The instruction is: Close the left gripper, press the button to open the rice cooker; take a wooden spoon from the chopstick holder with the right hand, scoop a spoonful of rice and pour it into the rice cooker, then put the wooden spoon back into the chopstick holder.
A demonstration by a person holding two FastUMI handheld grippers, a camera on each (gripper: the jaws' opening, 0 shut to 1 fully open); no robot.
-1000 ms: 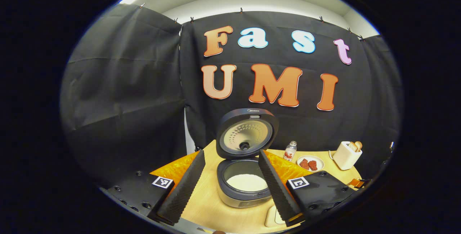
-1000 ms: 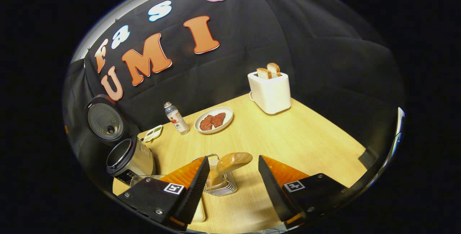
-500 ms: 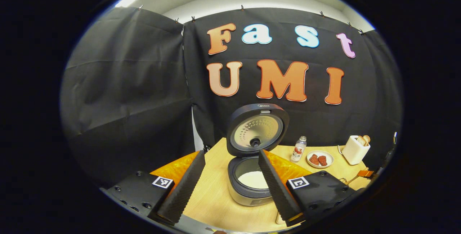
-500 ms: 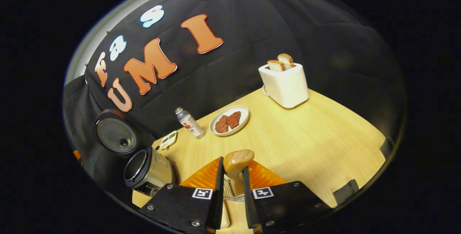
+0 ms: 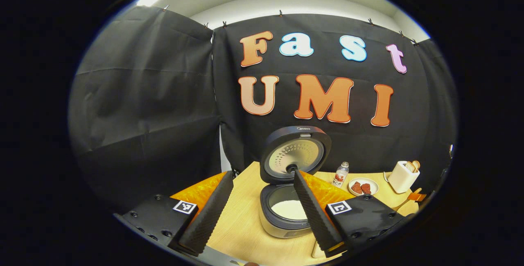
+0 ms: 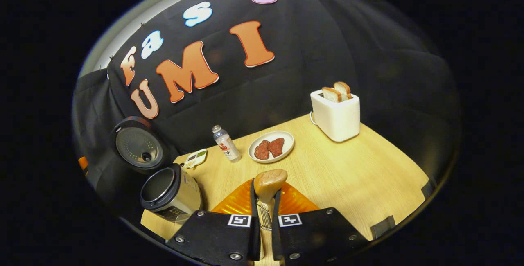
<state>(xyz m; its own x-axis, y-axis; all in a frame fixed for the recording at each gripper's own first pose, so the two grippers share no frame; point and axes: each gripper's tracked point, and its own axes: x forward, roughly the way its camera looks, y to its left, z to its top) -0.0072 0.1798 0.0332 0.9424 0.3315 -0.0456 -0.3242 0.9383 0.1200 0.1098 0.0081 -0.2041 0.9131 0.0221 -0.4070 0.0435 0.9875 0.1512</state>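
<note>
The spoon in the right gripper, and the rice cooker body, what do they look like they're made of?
Spoon: probably wood, pale tan and smooth with a soft sheen. Rice cooker: body looks like brushed metal, silvery and reflective; rim and lid seem dark plastic.

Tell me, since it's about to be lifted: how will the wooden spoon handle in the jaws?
Probably stiff and light: the wooden spoon looks like solid wood. Its broad bowl sits above the right gripper, so it may pivot. Its smooth finish might slip.

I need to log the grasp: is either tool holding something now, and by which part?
The right tool is shut on the light wooden spoon, gripping its handle just below the bowl. The left tool is open, holding nothing.
</note>
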